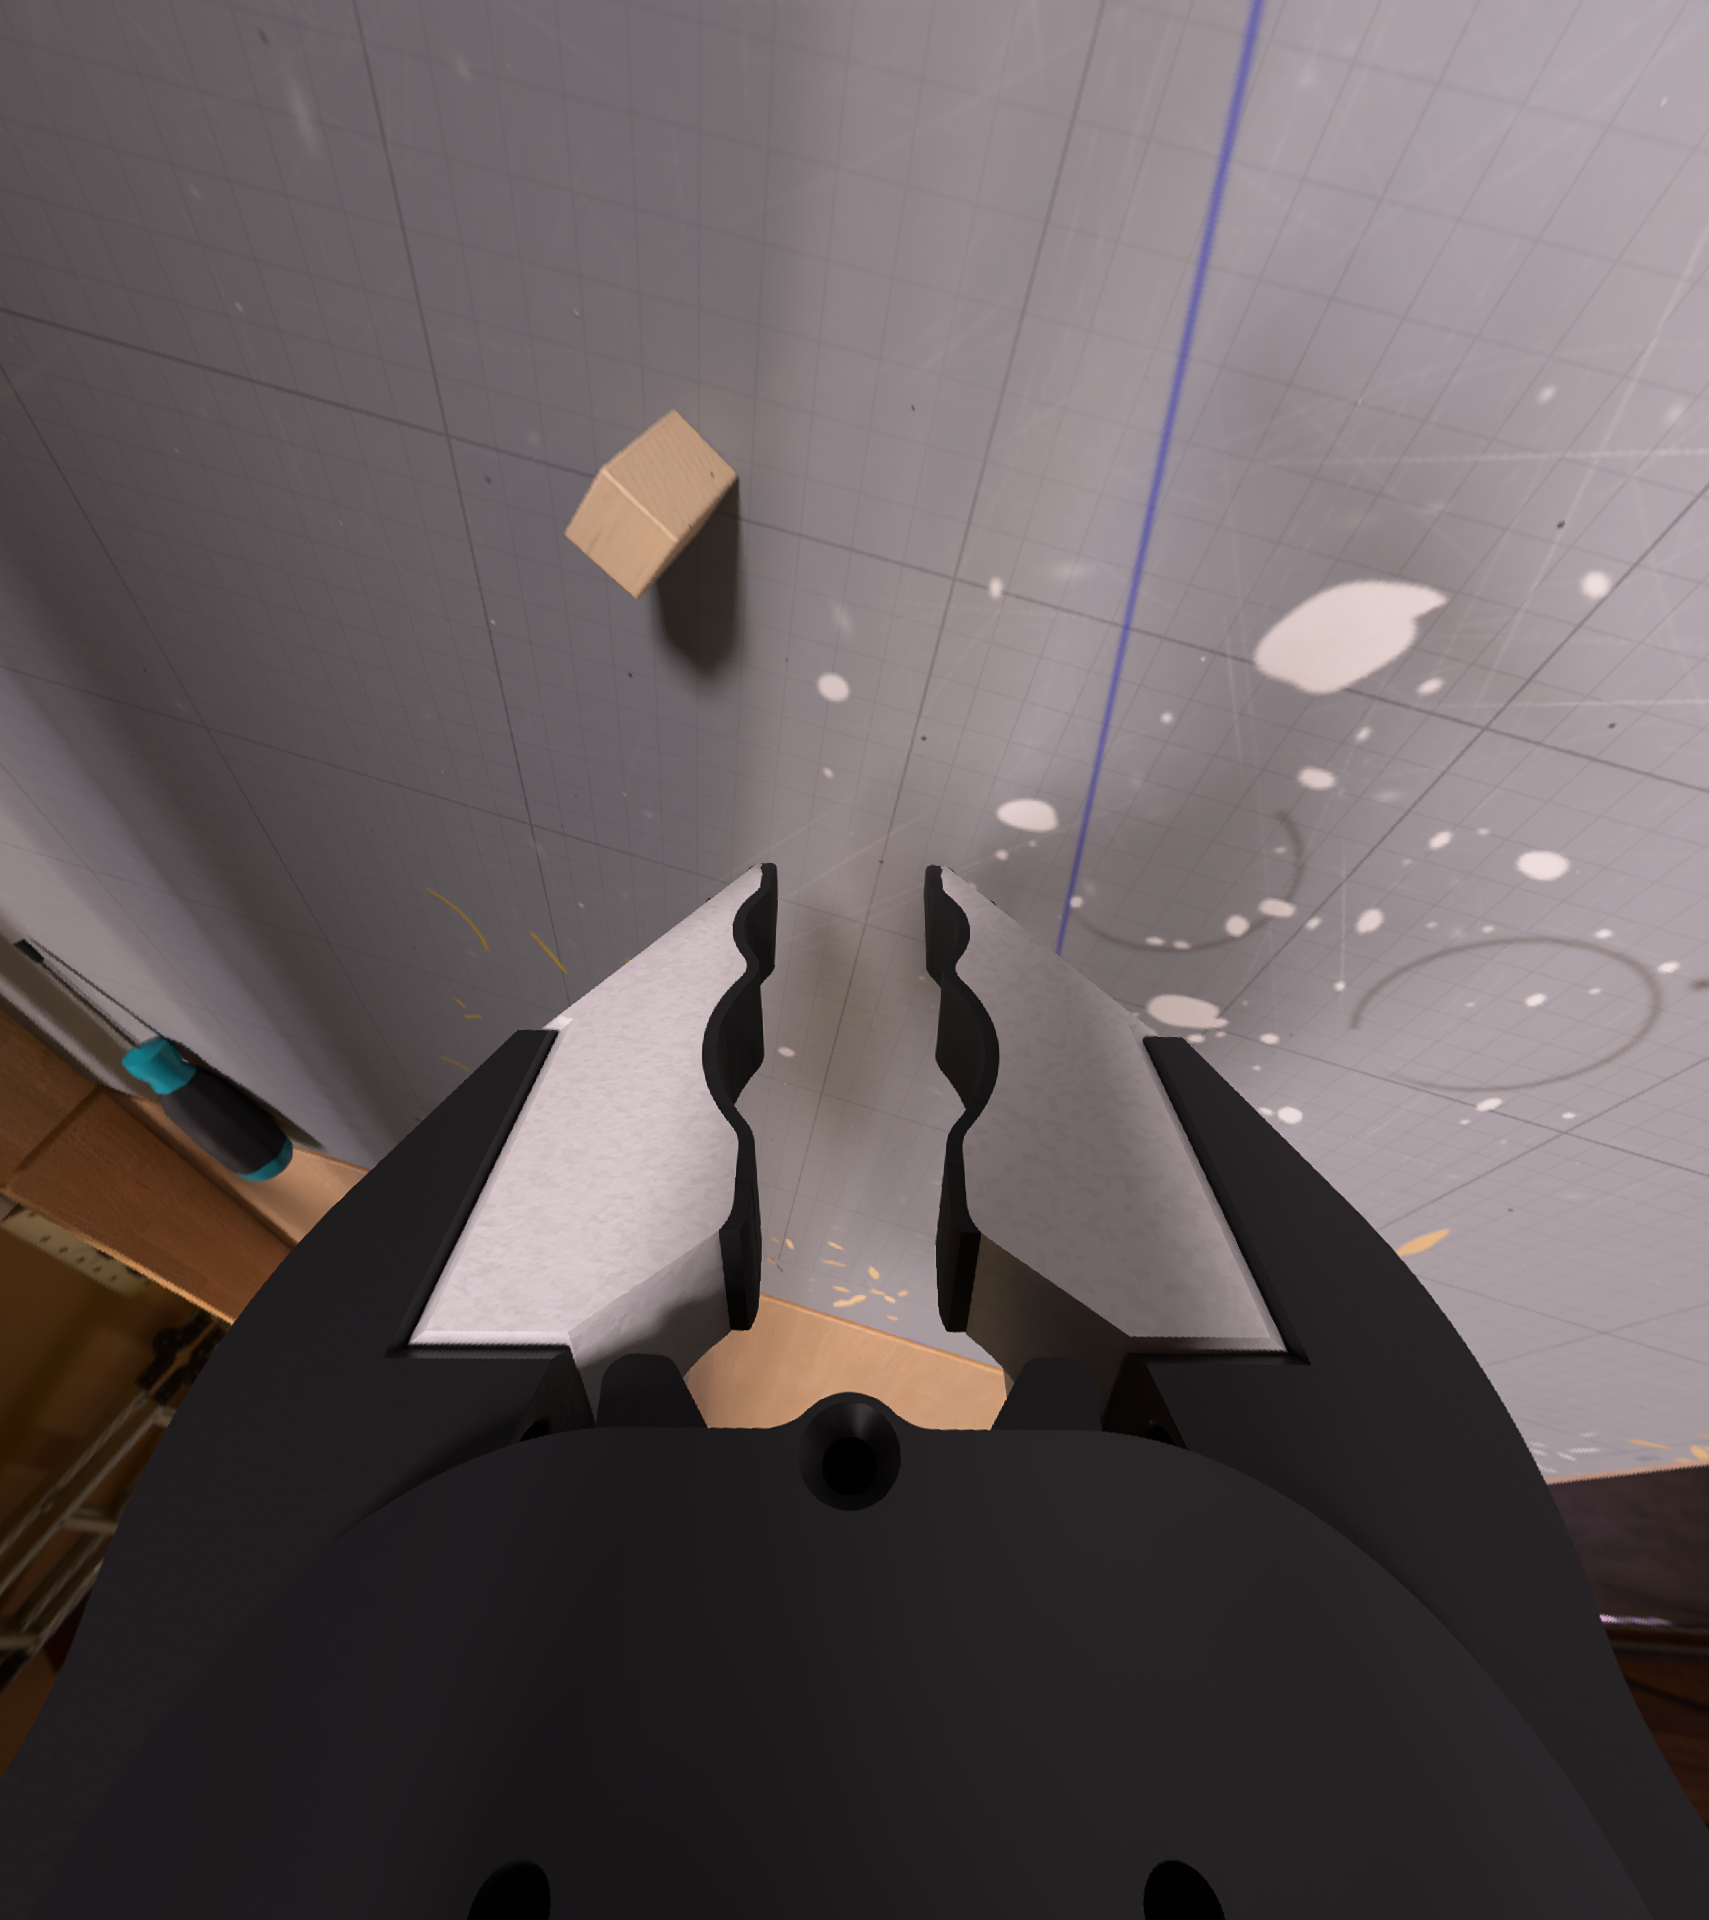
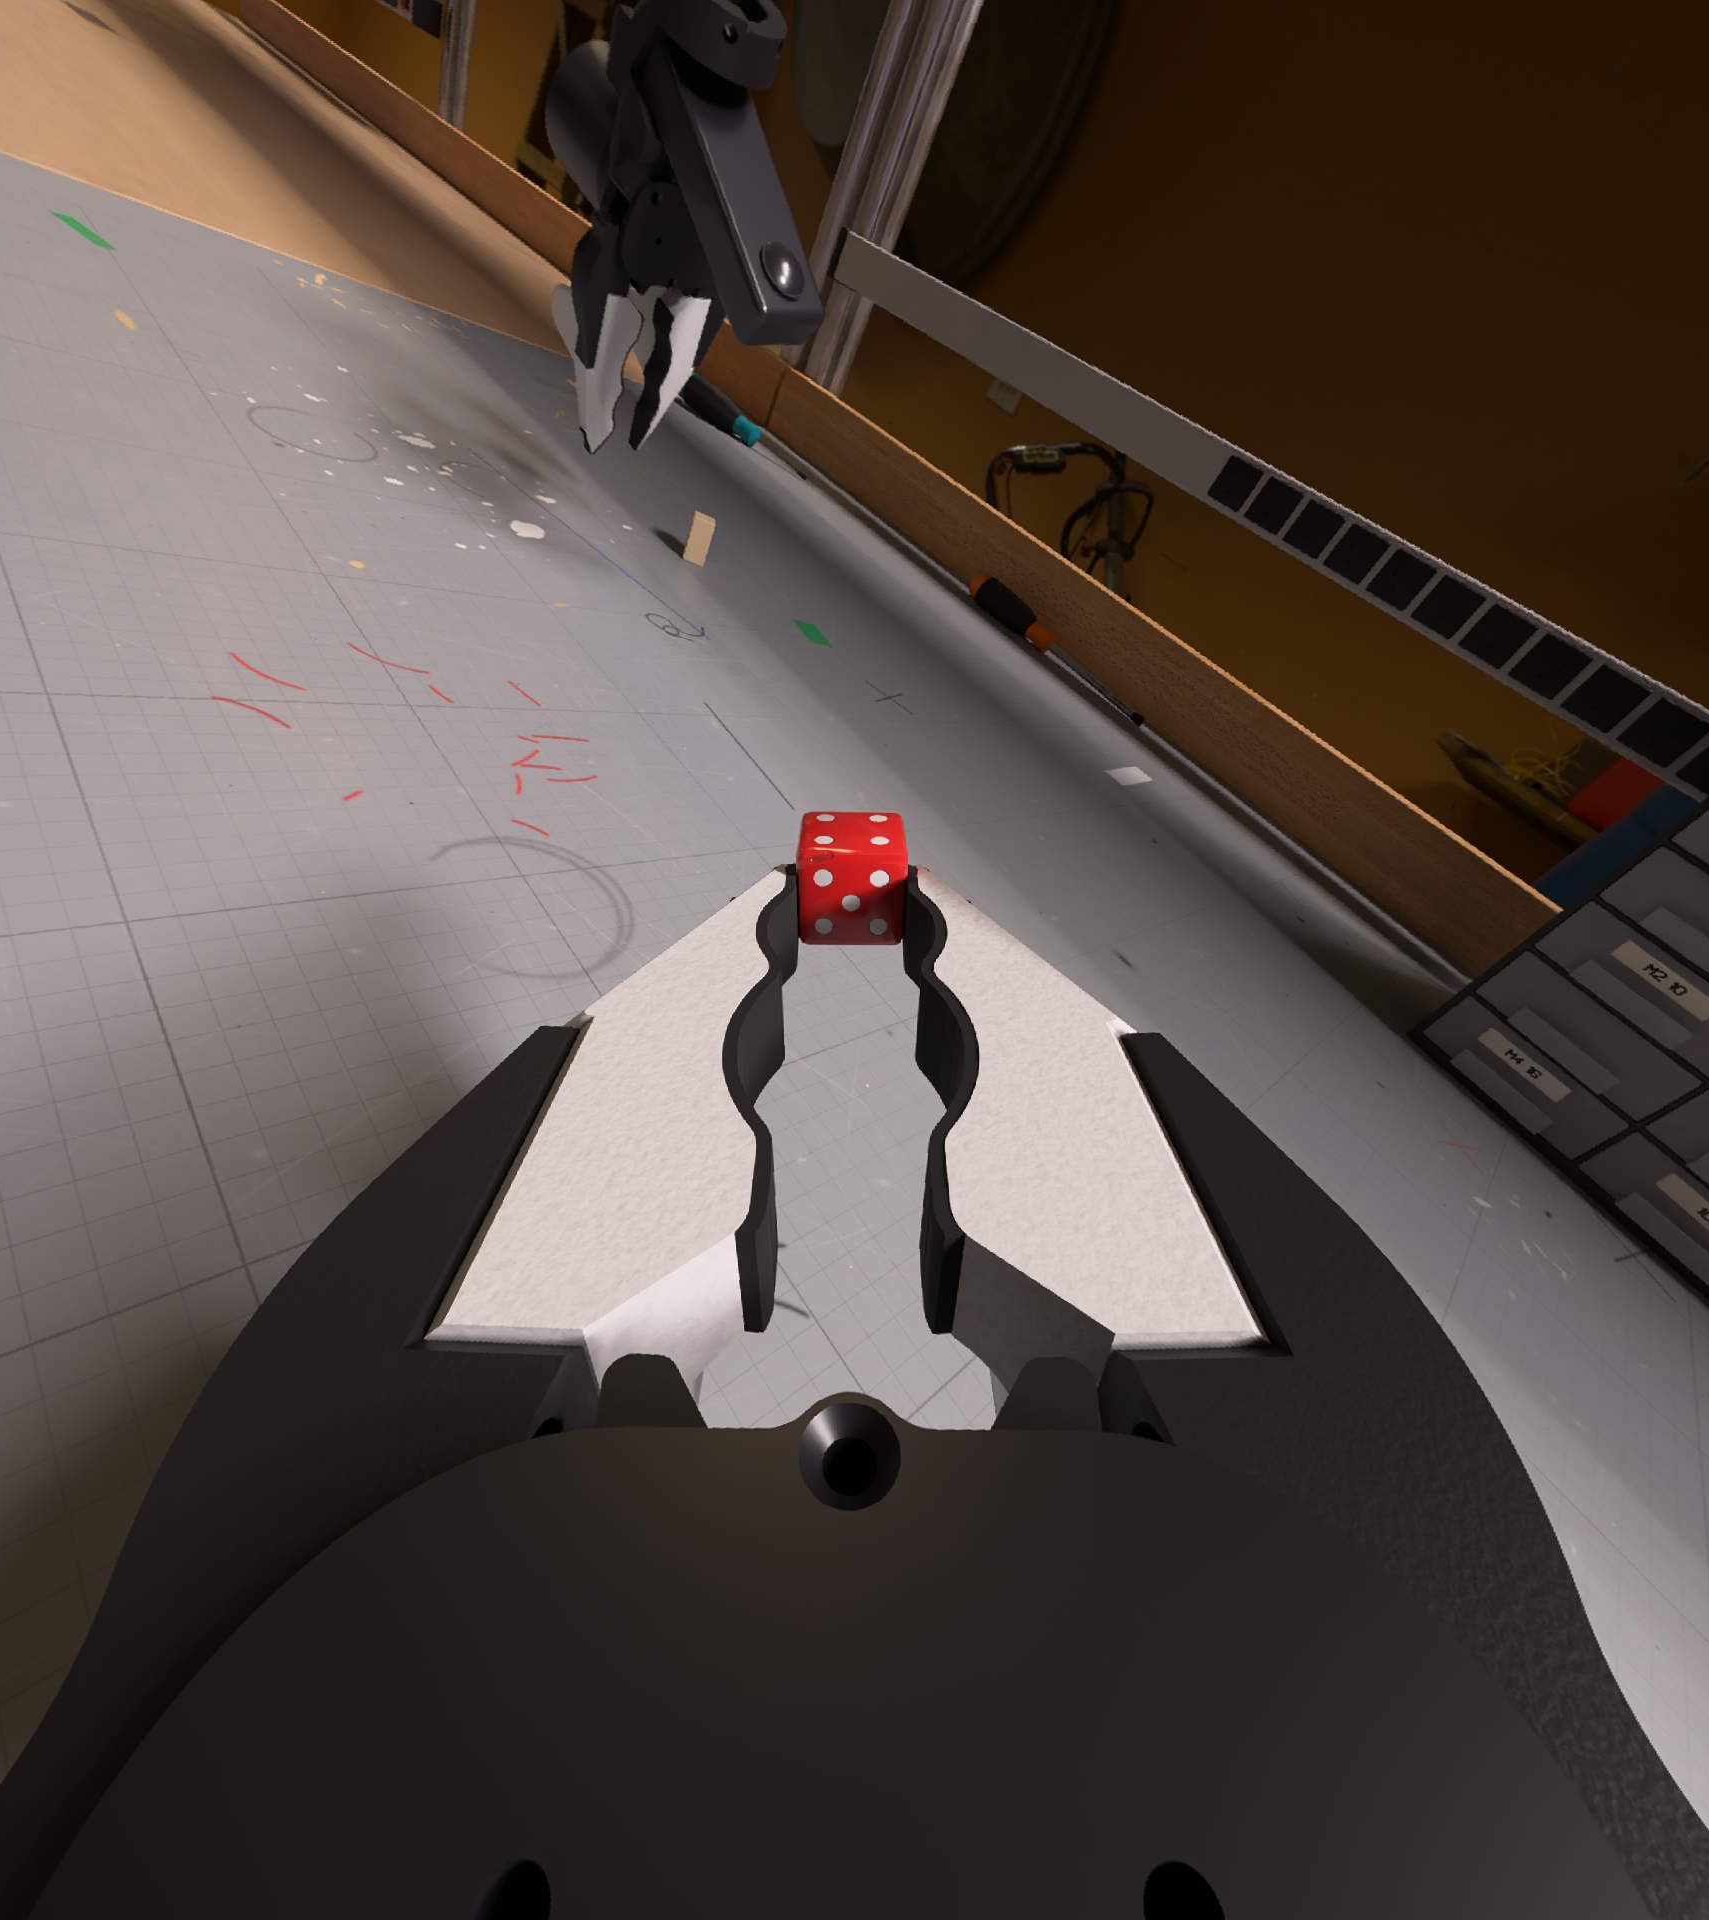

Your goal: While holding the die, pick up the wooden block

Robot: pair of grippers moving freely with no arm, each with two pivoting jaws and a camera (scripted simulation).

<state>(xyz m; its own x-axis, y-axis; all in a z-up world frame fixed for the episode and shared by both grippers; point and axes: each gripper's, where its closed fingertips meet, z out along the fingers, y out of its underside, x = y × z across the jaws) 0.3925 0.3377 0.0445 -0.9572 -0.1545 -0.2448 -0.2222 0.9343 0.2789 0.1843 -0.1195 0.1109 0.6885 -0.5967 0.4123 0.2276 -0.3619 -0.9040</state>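
A pale wooden block (image 1: 650,503) lies on the grey grid mat, ahead and a little left of my left gripper (image 1: 850,883). The left gripper is open and empty, hovering above the mat, apart from the block. My right gripper (image 2: 851,883) is shut on a red die (image 2: 851,878) with white dots, held at the fingertips above the mat. In the right wrist view the left gripper (image 2: 618,436) shows far off above the mat, with the block (image 2: 698,537) just beyond it.
A teal-and-black screwdriver (image 1: 211,1110) lies at the mat's edge left of the left gripper. An orange-handled screwdriver (image 2: 1014,610) lies by the wooden border (image 2: 1193,686). A grey drawer cabinet (image 2: 1681,1049) stands at the right. Paint spots (image 1: 1343,634) mark the mat.
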